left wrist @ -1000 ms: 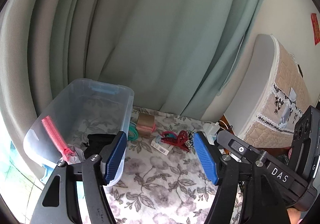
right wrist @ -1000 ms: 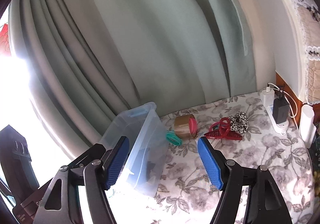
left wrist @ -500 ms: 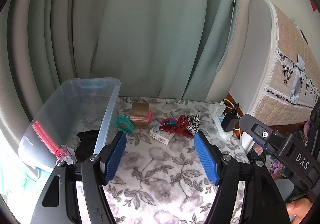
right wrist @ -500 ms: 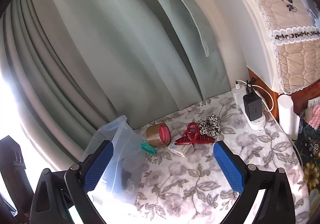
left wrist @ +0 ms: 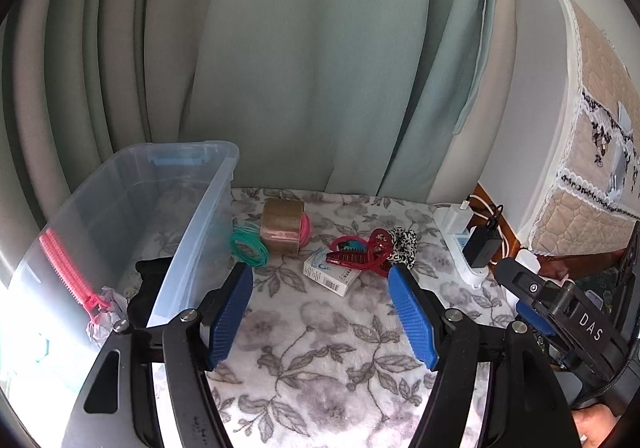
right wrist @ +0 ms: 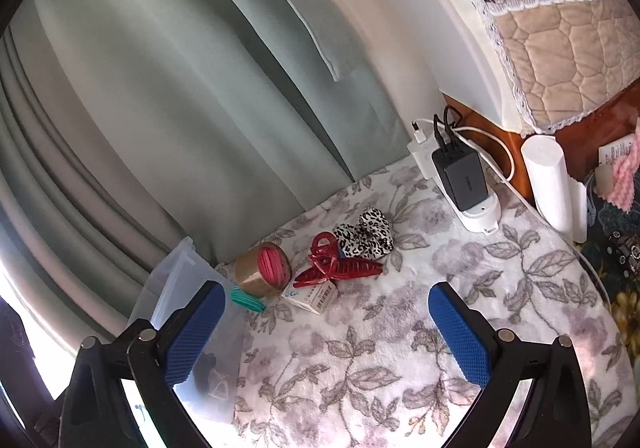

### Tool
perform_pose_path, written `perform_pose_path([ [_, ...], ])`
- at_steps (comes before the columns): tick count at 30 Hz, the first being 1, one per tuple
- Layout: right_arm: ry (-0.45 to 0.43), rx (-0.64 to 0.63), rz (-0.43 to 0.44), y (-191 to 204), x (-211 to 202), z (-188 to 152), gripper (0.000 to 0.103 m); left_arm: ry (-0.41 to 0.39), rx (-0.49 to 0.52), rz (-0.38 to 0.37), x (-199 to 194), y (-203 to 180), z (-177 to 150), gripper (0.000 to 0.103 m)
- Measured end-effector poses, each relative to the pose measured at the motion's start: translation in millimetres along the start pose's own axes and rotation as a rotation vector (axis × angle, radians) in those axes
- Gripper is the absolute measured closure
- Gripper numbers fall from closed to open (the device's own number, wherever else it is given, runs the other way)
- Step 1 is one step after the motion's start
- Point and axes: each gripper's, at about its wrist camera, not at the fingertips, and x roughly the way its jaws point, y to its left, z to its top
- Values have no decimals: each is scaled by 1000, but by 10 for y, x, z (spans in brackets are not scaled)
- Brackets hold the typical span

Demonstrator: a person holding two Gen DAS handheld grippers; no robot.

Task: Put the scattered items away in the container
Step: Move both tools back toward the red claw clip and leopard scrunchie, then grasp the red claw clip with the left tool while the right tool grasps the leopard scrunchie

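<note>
I held both hand-held grippers empty: left hand-held gripper (left wrist: 320, 308) part-open, right hand-held gripper (right wrist: 332, 332) wide. Best approach: straddle the red hair claw (right wrist: 340, 268) squarely.

The clear plastic container (left wrist: 192, 208) hides part of its own load: a black thing (left wrist: 150, 280) on its floor shows only as a dark shape through the cloudy wall, and I cannot tell what it is. In the right wrist view the left blue pad covers much of that bin, and only one corner shows. The small white box (left wrist: 332, 276) lies half under the red hair claw (left wrist: 360, 252), its print too small to read. The leopard-print scrunchie (right wrist: 366, 234) is partly behind the claw. At the lower right edge of the left wrist view a bit of a hand (left wrist: 596, 424) is cut off
</note>
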Motion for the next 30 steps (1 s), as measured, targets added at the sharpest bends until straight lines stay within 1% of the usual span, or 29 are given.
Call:
perform_pose_path([
  [8,124,-37,15,-114,394,-141,0,93,31,-36,456,-103,-161,32],
  [10,140,-34,8,-154,470,-169,0,110,45,-40,578,-131,-190,32],
  [12,146,-34,-6,-187,530,-180,0,120,54,-50,686,-154,-212,32],
  [17,154,-47,-34,-231,680,-145,0,156,31,-86,989,-158,-206,32],
  [21,155,-70,-51,-250,798,-93,1,177,55,-98,1215,-205,-190,32],
  [26,159,-79,-65,-344,955,25,7,172,54,-126,1437,-208,-104,32],
  [29,160,-68,-89,-388,1064,96,9,166,77,-129,1569,-246,-42,32],
  [30,157,-67,-92,-395,1094,118,12,166,86,-136,1614,-269,-27,32],
])
